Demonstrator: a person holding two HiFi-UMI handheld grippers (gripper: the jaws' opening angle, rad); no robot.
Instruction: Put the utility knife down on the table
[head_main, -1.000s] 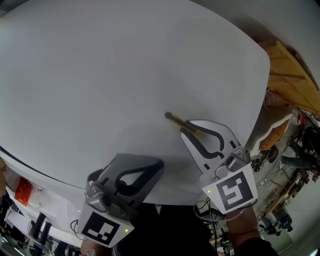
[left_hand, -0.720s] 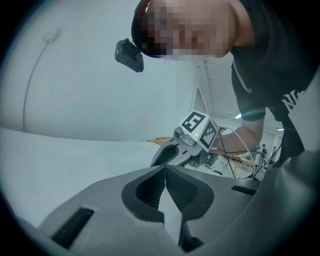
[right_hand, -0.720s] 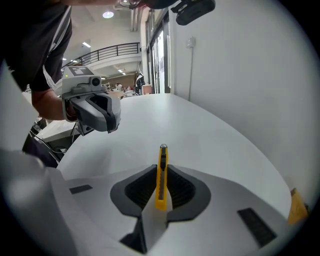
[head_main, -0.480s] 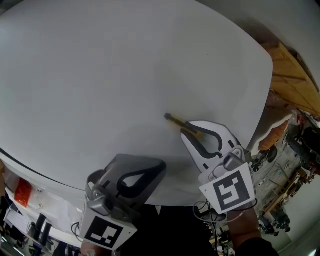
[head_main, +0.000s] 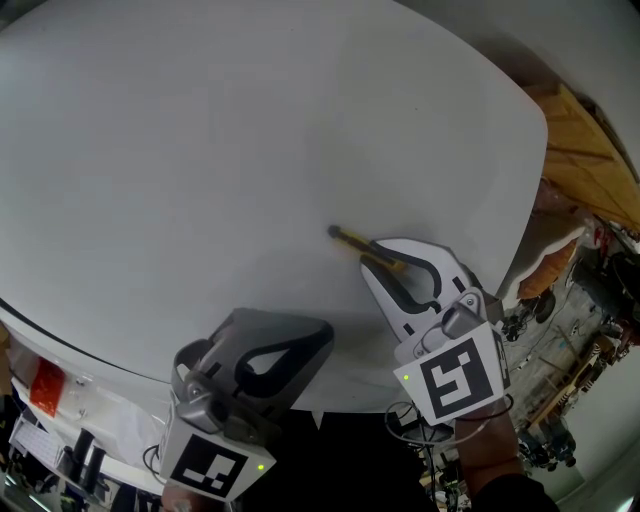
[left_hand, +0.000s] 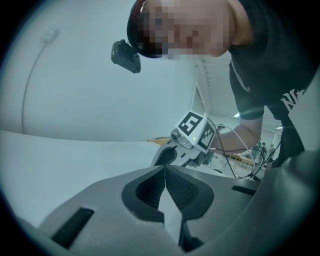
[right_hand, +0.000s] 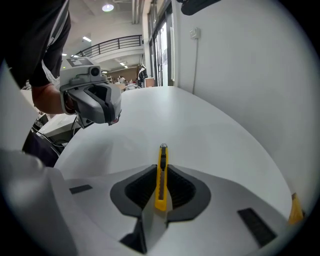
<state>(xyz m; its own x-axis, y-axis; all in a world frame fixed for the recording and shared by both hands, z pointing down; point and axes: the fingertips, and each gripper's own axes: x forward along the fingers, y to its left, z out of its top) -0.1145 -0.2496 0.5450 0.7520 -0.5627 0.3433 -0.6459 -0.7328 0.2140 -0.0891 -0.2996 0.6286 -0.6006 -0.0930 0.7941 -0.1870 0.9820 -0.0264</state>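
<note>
Utility knife (right_hand: 161, 172) is clamped in the right gripper (head_main: 390, 265) over the table's (head_main: 200, 150) near right edge. Its long axis runs straight out past the jaw tips toward the table's middle. The left gripper (left_hand: 164, 172), jaws together on nothing, hangs at the near edge.

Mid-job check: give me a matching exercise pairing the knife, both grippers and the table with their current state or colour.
Things:
1. knife
2. left gripper
3. right gripper
4. table

States:
A. shut, nothing between its jaws
B. white
C. yellow, clamped between two jaws
D. shut on the knife

Pairs: 1-C, 2-A, 3-D, 4-B
</note>
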